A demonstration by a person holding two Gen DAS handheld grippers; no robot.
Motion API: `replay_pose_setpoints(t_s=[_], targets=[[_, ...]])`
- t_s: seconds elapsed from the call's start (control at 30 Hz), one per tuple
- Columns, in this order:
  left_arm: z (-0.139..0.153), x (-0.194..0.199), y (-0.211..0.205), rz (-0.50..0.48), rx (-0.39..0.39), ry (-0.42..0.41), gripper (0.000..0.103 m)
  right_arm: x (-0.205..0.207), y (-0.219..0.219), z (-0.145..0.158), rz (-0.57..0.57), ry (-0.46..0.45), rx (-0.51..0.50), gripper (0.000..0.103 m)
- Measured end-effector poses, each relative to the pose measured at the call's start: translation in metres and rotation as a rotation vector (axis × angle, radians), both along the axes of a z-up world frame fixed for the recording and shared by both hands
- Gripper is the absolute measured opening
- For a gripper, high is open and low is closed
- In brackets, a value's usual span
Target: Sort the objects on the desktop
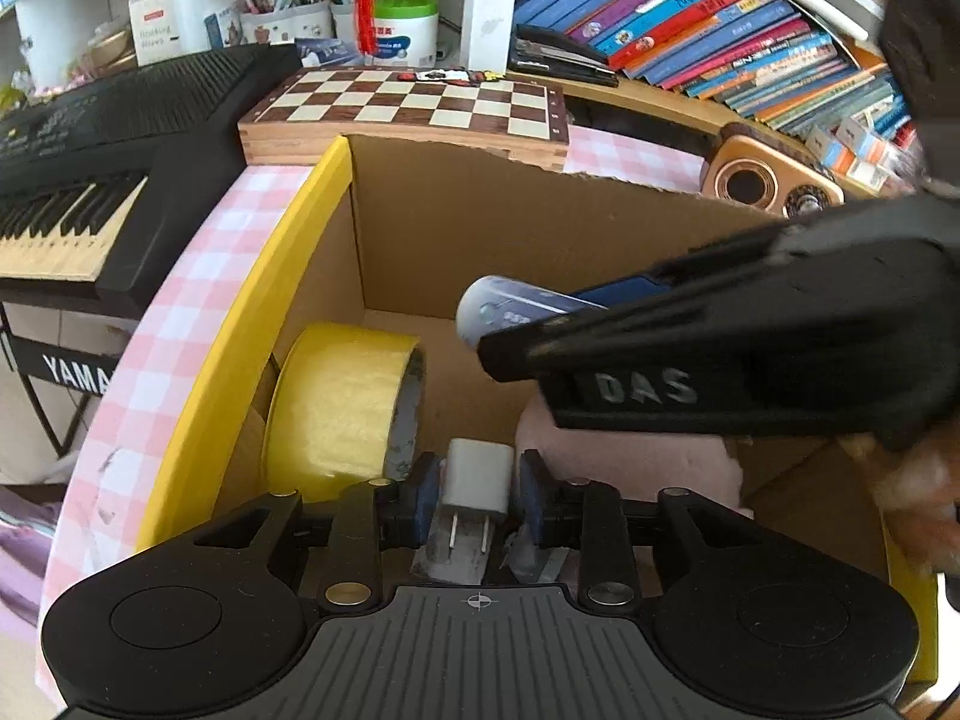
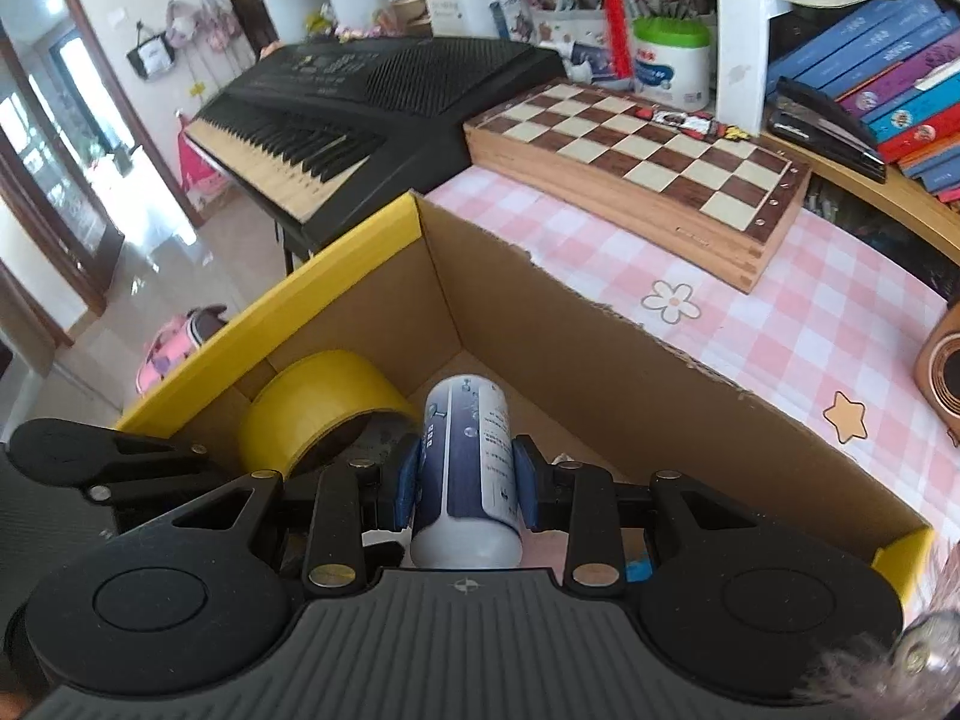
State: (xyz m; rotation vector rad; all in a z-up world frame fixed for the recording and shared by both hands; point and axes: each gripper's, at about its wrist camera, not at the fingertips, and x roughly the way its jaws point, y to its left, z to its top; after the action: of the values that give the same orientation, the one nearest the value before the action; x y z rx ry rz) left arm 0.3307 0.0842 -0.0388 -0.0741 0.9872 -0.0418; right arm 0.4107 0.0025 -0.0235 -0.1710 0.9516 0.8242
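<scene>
My left gripper (image 1: pixel 474 495) is shut on a white plug charger (image 1: pixel 478 474), prongs toward the camera, held inside the cardboard box (image 1: pixel 480 222). My right gripper (image 2: pixel 465 480) is shut on a white and blue bottle (image 2: pixel 468 468) and holds it over the same box (image 2: pixel 600 354). In the left wrist view the right gripper with the bottle (image 1: pixel 516 306) reaches in from the right. A yellow tape roll (image 1: pixel 342 402) stands on edge in the box's left corner; it also shows in the right wrist view (image 2: pixel 318 414). Something pink (image 1: pixel 630 462) lies in the box under the right gripper.
The box has yellow outer sides and sits on a pink checked tablecloth (image 2: pixel 780 324). Behind it lie a chessboard (image 2: pixel 648 144), a black keyboard (image 2: pixel 360 102), books (image 1: pixel 720 24) and a wooden speaker (image 1: pixel 768 177). Pen holders and a green-lidded tub (image 1: pixel 405 30) stand at the back.
</scene>
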Motion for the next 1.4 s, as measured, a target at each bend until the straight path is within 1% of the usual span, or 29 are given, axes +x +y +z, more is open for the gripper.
replay_pose_setpoints(t_s=[0.03, 0.07, 0.1, 0.17, 0.2, 0.23, 0.37, 0.5, 0.6, 0.77, 0.9, 0.97, 1.1, 1.27, 1.4], targets=[[0.002, -0.002, -0.001, -0.001, 0.004, -0.008, 0.036, 0.001, 0.001, 0.0, 0.003, -0.001, -0.005, 0.03], [0.003, -0.004, -0.003, -0.002, 0.011, -0.018, 0.042, 0.002, 0.002, -0.001, 0.006, 0.0, -0.01, 0.03], [0.005, -0.007, -0.004, -0.004, 0.018, -0.03, 0.053, 0.003, 0.003, -0.001, 0.009, 0.001, -0.014, 0.03], [0.01, -0.013, -0.007, -0.013, 0.015, -0.053, 0.065, 0.005, 0.006, -0.003, 0.015, 0.001, -0.031, 0.03], [0.012, -0.016, -0.008, -0.014, 0.013, -0.06, 0.07, 0.006, 0.008, -0.005, 0.018, 0.0, -0.043, 0.03], [0.014, -0.018, -0.008, -0.014, 0.012, -0.066, 0.072, 0.007, 0.009, -0.005, 0.022, 0.004, -0.054, 0.03], [0.022, -0.028, -0.013, -0.014, 0.017, -0.092, 0.076, 0.009, 0.012, -0.005, 0.021, -0.007, -0.075, 0.031], [0.029, -0.036, -0.012, -0.002, 0.008, -0.117, 0.076, 0.002, 0.005, 0.001, 0.001, -0.038, -0.056, 0.032], [0.033, -0.043, -0.012, 0.001, -0.001, -0.136, 0.077, -0.008, -0.003, 0.012, -0.022, -0.064, -0.023, 0.032], [0.044, -0.059, -0.019, -0.019, -0.012, -0.185, 0.077, -0.033, -0.027, 0.04, -0.086, -0.16, 0.041, 0.034], [0.058, -0.08, -0.026, -0.038, -0.011, -0.244, 0.079, -0.058, -0.052, 0.061, -0.165, -0.226, 0.095, 0.034], [0.065, -0.09, -0.027, -0.039, -0.011, -0.278, 0.082, -0.073, -0.065, 0.071, -0.205, -0.261, 0.11, 0.034], [0.079, -0.113, -0.03, -0.046, -0.007, -0.345, 0.082, -0.108, -0.089, 0.085, -0.289, -0.336, 0.135, 0.035], [0.091, -0.145, -0.028, -0.053, -0.021, -0.409, 0.084, -0.157, -0.112, 0.091, -0.387, -0.394, 0.146, 0.035], [0.091, -0.169, -0.025, -0.07, -0.034, -0.417, 0.084, -0.195, -0.12, 0.087, -0.449, -0.407, 0.14, 0.035]])
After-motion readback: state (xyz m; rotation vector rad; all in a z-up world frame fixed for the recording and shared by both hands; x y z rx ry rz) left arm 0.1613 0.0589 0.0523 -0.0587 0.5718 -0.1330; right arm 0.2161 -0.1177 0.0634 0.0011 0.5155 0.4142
